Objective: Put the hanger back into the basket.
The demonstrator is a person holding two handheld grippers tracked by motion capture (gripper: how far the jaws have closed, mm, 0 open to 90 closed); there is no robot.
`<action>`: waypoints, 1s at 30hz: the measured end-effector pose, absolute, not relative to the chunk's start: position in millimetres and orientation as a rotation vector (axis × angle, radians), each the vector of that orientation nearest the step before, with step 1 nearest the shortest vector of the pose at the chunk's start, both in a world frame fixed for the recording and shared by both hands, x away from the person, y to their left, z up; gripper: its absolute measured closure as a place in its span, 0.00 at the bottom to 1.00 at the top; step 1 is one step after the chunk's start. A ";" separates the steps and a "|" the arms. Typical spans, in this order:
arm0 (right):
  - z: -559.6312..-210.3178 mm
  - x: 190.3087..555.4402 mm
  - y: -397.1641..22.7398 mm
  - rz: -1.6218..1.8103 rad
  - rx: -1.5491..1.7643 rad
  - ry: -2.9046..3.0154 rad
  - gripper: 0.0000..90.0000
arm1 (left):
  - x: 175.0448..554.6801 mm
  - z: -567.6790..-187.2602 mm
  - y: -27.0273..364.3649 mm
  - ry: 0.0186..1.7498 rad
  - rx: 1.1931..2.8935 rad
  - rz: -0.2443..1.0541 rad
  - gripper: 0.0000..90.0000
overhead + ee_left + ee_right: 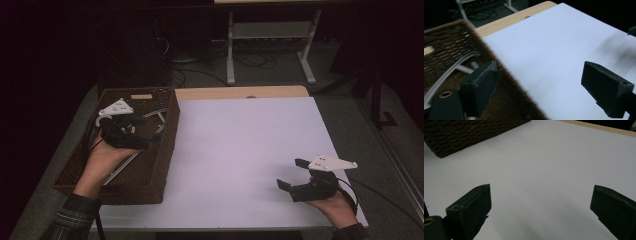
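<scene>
A dark brown wicker basket [165, 150] stands on the left of a white sheet [240, 150] that covers the table. My left gripper [150, 129] hovers over the basket's right part, jaws open and pointing right, nothing between them. In the left gripper view its jaws [540, 75] straddle the basket's rim [446, 45] and the sheet [554, 50]. Thin white pieces [456, 62] lie inside the basket, also as a white strip [122, 167] under the hand. My right gripper [292, 173] rests low at the front right, open and empty [541, 195], facing the basket [461, 132].
A strip of the wooden tabletop [240, 92] shows beyond the sheet. Behind the table stands a white desk frame [230, 50] with cables on the floor. The table's front edge runs just below both hands.
</scene>
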State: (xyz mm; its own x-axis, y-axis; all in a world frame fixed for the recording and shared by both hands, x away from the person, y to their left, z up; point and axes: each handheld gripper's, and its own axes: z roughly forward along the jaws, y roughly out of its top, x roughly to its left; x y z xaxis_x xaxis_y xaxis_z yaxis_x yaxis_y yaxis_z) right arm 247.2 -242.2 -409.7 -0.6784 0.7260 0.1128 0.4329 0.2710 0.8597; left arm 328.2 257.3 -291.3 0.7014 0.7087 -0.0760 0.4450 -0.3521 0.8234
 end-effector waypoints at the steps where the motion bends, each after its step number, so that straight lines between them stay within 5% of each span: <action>1: -409.7 247.3 -242.4 1.368 1.061 2.243 0.03 | 327.3 -292.0 251.9 0.878 2.003 0.361 0.15; 30: -410.3 247.1 -242.5 1.366 1.054 2.249 0.03 | 291.8 -371.9 130.7 0.675 2.045 0.225 0.08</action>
